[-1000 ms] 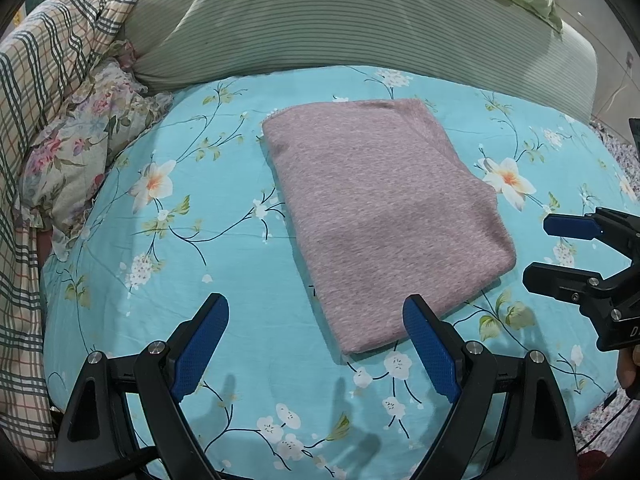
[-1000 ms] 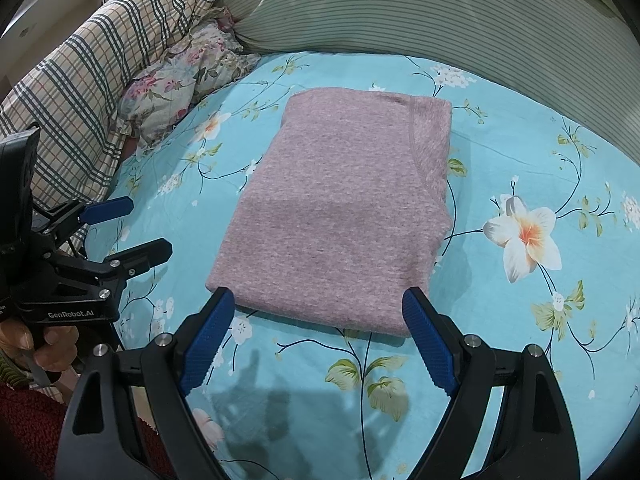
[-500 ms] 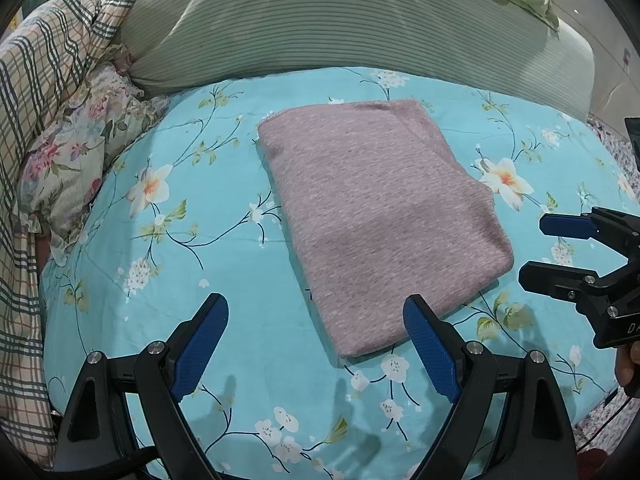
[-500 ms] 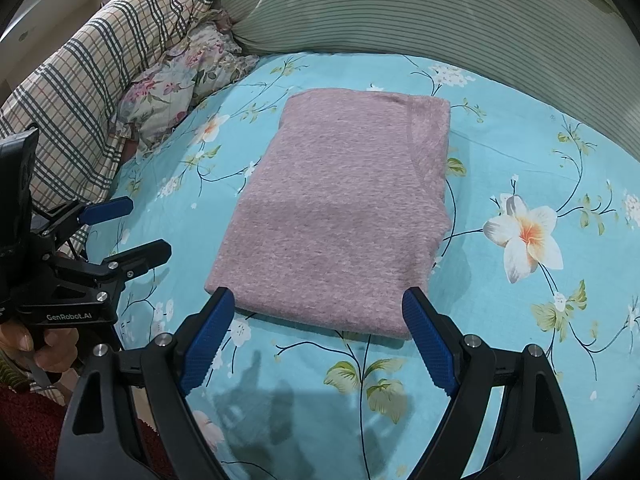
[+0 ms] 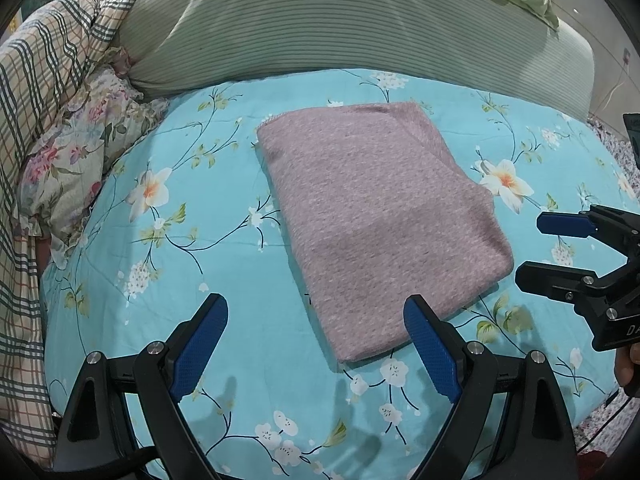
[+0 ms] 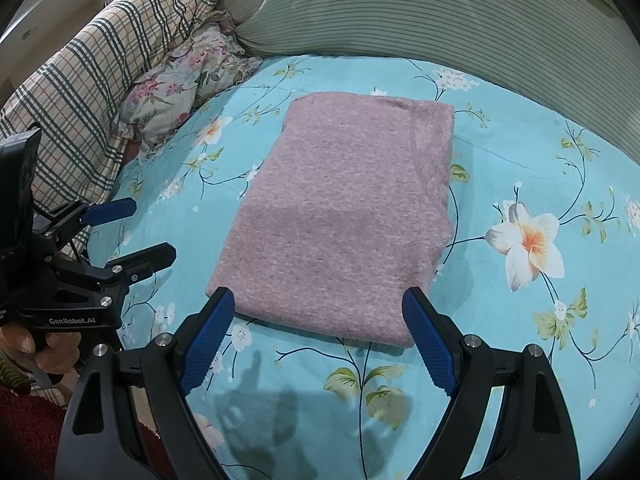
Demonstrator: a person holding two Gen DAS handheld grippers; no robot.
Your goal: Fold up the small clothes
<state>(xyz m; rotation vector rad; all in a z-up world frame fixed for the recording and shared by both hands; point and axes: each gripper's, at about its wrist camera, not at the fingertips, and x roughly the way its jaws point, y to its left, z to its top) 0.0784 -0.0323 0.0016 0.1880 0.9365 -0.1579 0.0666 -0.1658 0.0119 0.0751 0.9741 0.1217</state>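
A mauve knit garment (image 5: 380, 216) (image 6: 344, 216) lies folded into a flat rectangle on the turquoise floral bedsheet (image 5: 192, 264). My left gripper (image 5: 316, 344) hovers open just short of the garment's near corner, nothing between its blue pads. My right gripper (image 6: 316, 338) is open too, its fingers straddling the garment's near edge from above without touching it. Each gripper also shows in the other's view: the right one (image 5: 532, 248) at the right edge, the left one (image 6: 148, 232) at the left edge, both with jaws apart and empty.
A green striped bolster (image 5: 340, 28) runs across the back of the bed. A plaid quilt (image 5: 44, 76) and a floral pillow (image 5: 72, 168) are bunched at the left. A person's hand (image 6: 48, 356) grips the left tool's handle.
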